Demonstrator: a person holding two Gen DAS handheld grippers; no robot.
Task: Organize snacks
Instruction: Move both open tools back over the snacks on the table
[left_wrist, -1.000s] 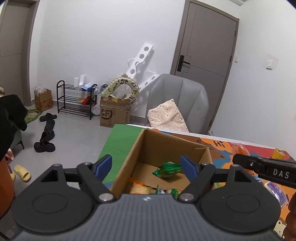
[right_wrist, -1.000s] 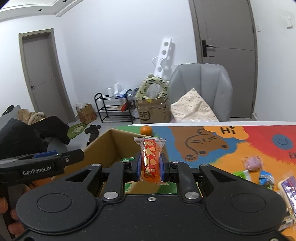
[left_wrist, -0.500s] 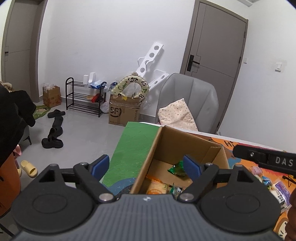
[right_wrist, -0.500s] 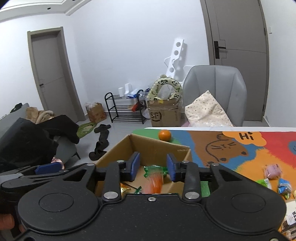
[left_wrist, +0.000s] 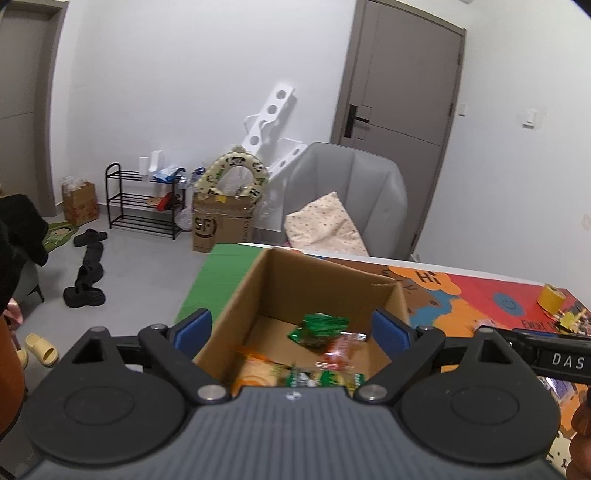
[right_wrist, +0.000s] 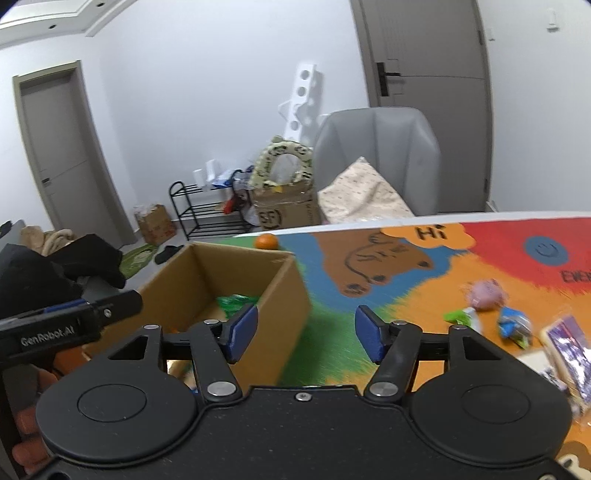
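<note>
An open cardboard box (left_wrist: 317, 291) stands on the colourful mat; it also shows in the right wrist view (right_wrist: 280, 280). Inside lie a green packet (left_wrist: 317, 326), a red and orange packet (left_wrist: 338, 352) and several other snacks. My left gripper (left_wrist: 291, 330) is open and empty over the box. My right gripper (right_wrist: 306, 332) is open and empty, just right of the box's near corner. Loose snacks lie on the mat to the right: a pink one (right_wrist: 484, 293), a green one (right_wrist: 460, 316) and a blue one (right_wrist: 513, 325).
An orange (right_wrist: 266, 242) sits behind the box near the table's far edge. A yellow tape roll (left_wrist: 550, 297) lies at the right. A purple packet (right_wrist: 569, 343) lies at the right edge. A grey chair (left_wrist: 347, 199) stands behind the table.
My right gripper opened and let the red and orange packet fall into the box, then moved right, off the box. My left gripper stayed open over the box.
</note>
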